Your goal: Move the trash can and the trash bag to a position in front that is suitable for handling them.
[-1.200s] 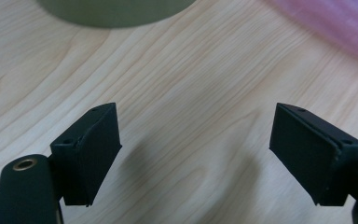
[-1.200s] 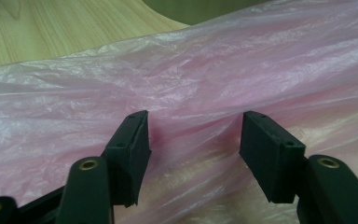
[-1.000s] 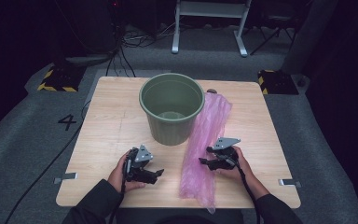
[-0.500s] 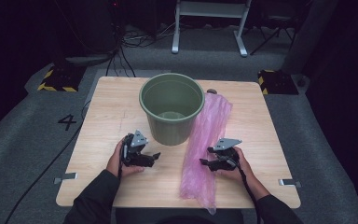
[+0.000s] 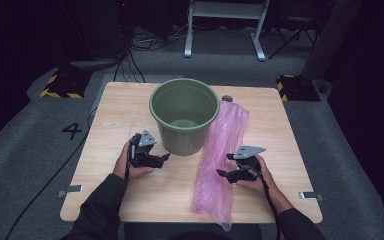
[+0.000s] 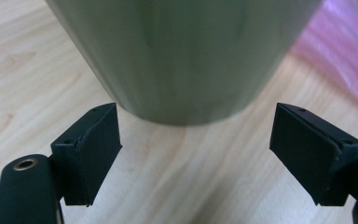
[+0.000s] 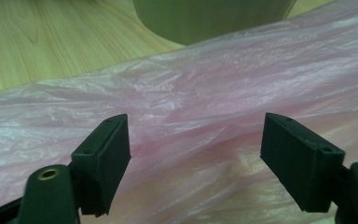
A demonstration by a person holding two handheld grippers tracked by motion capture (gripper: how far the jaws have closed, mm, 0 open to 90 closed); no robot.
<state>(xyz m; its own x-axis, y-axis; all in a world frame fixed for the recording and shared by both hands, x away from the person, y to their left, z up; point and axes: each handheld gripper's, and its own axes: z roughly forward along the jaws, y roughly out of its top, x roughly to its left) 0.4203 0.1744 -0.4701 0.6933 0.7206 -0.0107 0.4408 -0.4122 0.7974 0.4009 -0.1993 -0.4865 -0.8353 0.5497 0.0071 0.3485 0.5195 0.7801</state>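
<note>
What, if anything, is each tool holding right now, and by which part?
Nothing is held. The left tool stands open before the green bin; the right tool, whose jaws have just been opening, hovers open over the pink bag.

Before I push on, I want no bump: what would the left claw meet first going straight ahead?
Most likely the lower side of the green bucket, close ahead of the open left claw; bare table lies between.
</note>
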